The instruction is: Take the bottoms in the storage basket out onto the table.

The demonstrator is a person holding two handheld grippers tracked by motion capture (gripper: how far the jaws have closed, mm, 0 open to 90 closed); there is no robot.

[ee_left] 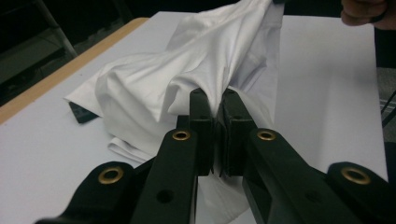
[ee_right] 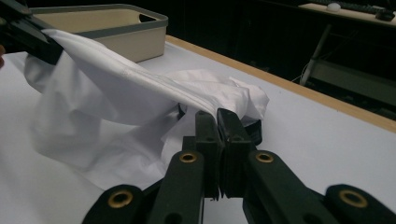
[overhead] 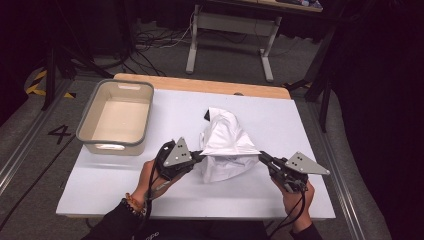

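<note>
Near the counter's (overhead: 300,120) far-left corner stood a beige bin (overhead: 116,116), empty as far as the high view showed. The left gripper (overhead: 200,156) was clenched on one edge of the white cloth (overhead: 225,142), the fabric pinched between its black jaws, as the left gripper view made plain. The cloth hung between the two grippers toward the counter's near edge, roughly at its middle; its upper hem was drawn fairly taut from one grip to the other, while the crumpled bulk trailed back onto the counter toward the far edge. A small dark item showed at the cloth's far tip, too small to identify. The right gripper (overhead: 261,156) was likewise clenched on the opposite edge of the cloth.

The step in hand looked like lifting and spreading the cloth. To do it well, both hands probably needed to rise evenly and draw apart together, so the hem stayed level and neither pinch slipped. Clearing the trailing bulk off the counter before any sideways carry would likely keep it from dragging or catching on the bin.
</note>
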